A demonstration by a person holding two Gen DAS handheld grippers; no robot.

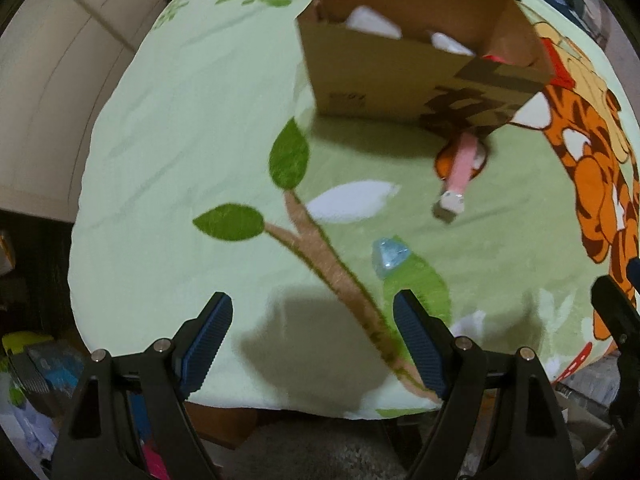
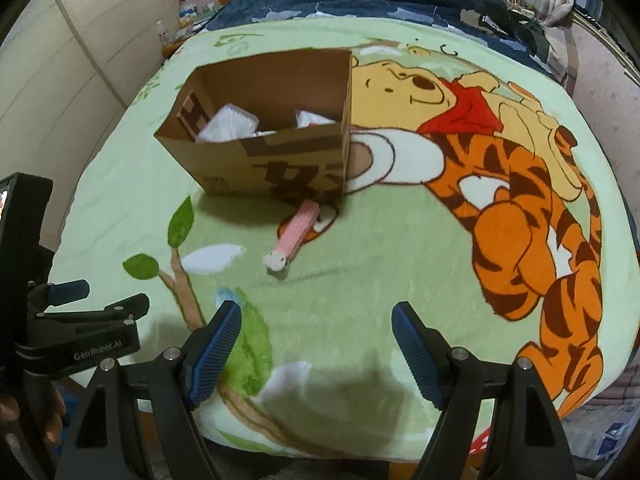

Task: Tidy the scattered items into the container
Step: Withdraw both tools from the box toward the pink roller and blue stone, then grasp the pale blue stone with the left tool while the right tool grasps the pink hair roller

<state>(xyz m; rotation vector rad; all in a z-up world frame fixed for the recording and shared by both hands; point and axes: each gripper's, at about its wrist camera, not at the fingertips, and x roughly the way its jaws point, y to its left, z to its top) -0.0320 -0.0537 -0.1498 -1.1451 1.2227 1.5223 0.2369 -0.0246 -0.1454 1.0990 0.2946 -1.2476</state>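
Cardboard box stands open on green cartoon blanket, white packets inside. Pink dispenser lies just in front of box; small blue wrapped item nearer. Left gripper and right gripper: both jaws spread, empty, above blanket.

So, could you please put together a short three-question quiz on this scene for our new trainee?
1. True or false: the cardboard box already holds white items.
2. Which lies nearer the box, the pink dispenser or the small blue wrapped item?
3. Multiple choice: the left gripper and right gripper are A) both open and empty, B) both shut on items, C) one open, one shut.

Key: 1 true; 2 the pink dispenser, whose far end reaches the box's base; 3 A.
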